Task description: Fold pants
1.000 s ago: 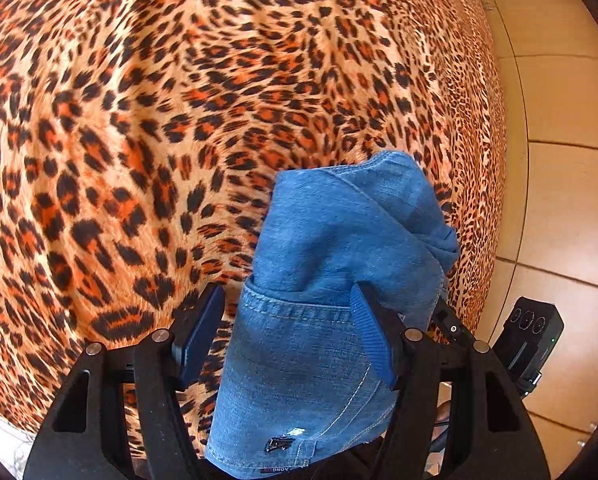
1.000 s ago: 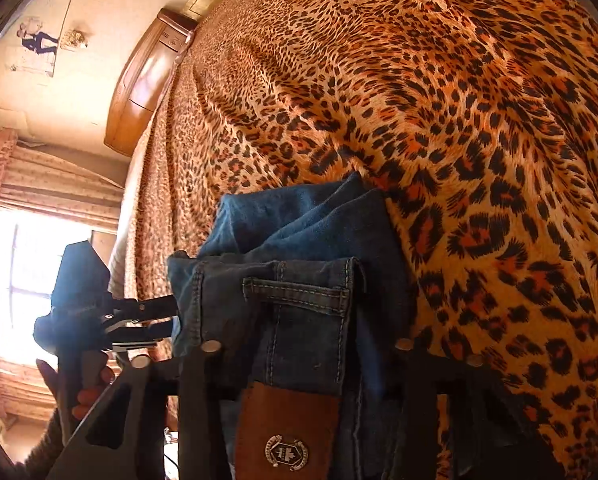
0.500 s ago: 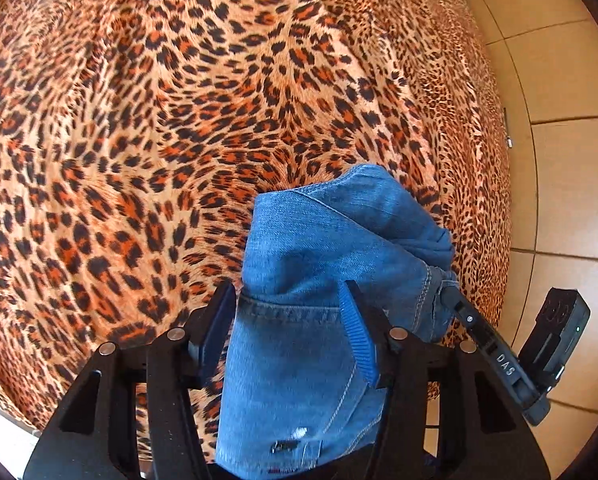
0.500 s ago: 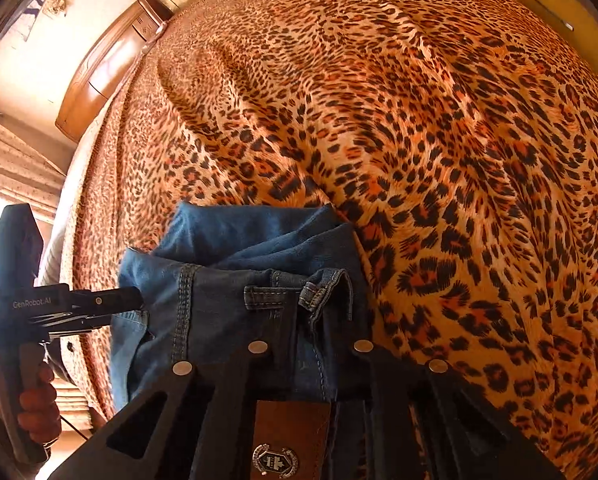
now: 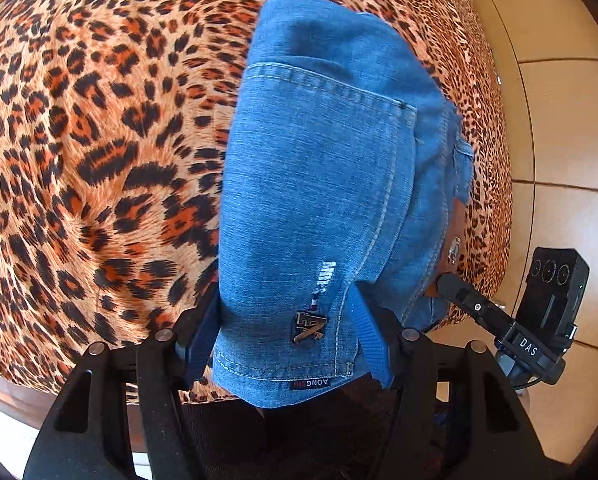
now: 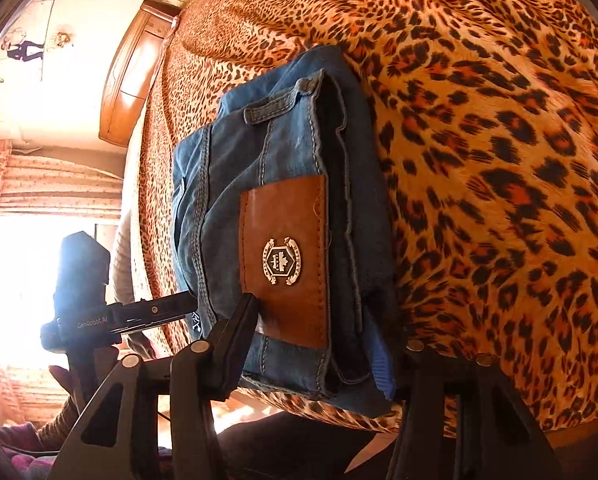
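The folded blue denim pants [image 5: 319, 184] lie near the edge of the leopard-print bed [image 5: 99, 160], back pocket up. My left gripper [image 5: 287, 308] straddles their near end; its jaws are opening slightly, and one blue pad [image 5: 369, 336] rests against the denim. In the right wrist view the pants [image 6: 259, 152] show a brown leather patch [image 6: 287, 256]. My right gripper [image 6: 315, 328] is opening around the waistband end, with one dark finger [image 6: 239, 328] at the patch's edge. Each view shows the other gripper, the right gripper [image 5: 479, 308] and the left gripper [image 6: 147, 314].
Beige floor tiles [image 5: 559, 140] run along the bed's right side. A wooden headboard [image 6: 135, 80] stands at the far end, with curtains [image 6: 59, 184] and a bright window on the left. A hand [image 6: 69, 380] holds the left gripper's handle.
Both grippers have drawn back along the pants, so the bundle now reaches further up each view. The right jaws have spread apart, and the leather patch now lies ahead of them.
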The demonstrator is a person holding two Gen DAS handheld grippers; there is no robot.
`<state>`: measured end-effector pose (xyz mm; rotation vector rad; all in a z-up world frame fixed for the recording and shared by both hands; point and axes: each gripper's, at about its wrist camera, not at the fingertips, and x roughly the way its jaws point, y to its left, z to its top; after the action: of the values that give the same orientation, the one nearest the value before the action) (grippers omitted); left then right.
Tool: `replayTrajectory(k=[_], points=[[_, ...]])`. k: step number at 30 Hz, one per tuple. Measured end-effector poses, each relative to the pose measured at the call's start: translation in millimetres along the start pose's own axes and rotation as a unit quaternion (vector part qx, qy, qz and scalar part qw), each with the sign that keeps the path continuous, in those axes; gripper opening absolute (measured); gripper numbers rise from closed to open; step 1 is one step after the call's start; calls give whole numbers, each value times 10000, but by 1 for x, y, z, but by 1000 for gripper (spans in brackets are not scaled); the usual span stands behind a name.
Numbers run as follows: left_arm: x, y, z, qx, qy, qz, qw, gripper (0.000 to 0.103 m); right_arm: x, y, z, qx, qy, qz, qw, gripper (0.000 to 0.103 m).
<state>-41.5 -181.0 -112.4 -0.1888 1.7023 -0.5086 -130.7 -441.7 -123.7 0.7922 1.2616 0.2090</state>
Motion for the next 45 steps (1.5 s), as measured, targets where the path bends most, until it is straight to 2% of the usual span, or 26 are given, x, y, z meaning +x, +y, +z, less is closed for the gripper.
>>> replayTrajectory(k=[3,5,7,9,11,14,20,23,28,30,34,38,39,40,43,44,45], points=[[-7,-29,-5,266,-95,-41,9996,56,-25,17,2,-312,-292,-188,9989,18],[5,-43,-8,564,-36,151,9983,56,-33,15,3,-397,-400,-585,9967,14],[24,-47,-7,679,12,689,9953,56,-23,-2,4,-186,-226,-902,9955,11],[29,-51,-4,693,-13,885,9937,56,-14,-10,2,-148,-94,-1171,9930,10],[28,-56,-1,706,-81,875,9936,56,-7,-12,6,-53,-127,-1149,9933,15],[21,-59,-2,765,-238,1042,9913,56,-13,-15,5,278,-252,-773,9963,18],[-23,-49,-19,1077,-809,1379,9813,56,-28,-18,9,468,-338,-964,9937,42],[-36,-44,-19,1164,-1005,1508,9765,58,-35,-18,15,570,-465,-989,9924,45],[-48,-20,-5,1203,-988,1764,9719,58,-46,-23,28,765,-596,-917,9911,55],[-53,-10,11,931,-968,1710,9761,58,-45,-22,39,846,-645,-829,9909,56],[-62,8,50,337,-834,1269,9878,62,-36,-12,70,858,-856,-680,9903,59],[-54,8,76,128,-699,1152,9908,63,-24,-4,91,974,-1023,-380,9892,67],[-50,6,80,127,-654,1190,9907,63,-20,-4,95,1010,-1017,-329,9891,73],[-45,3,83,136,-639,1226,9903,63,-14,-4,99,1076,-996,-285,9888,73],[-35,-6,91,121,-673,1329,9888,63,1,-3,103,1000,-807,-73,9917,72],[-34,-6,93,123,-687,1370,9881,63,5,2,103,807,-776,-200,9935,63],[-34,-7,94,117,-702,1436,9871,63,11,7,105,560,-699,-370,9953,42]])
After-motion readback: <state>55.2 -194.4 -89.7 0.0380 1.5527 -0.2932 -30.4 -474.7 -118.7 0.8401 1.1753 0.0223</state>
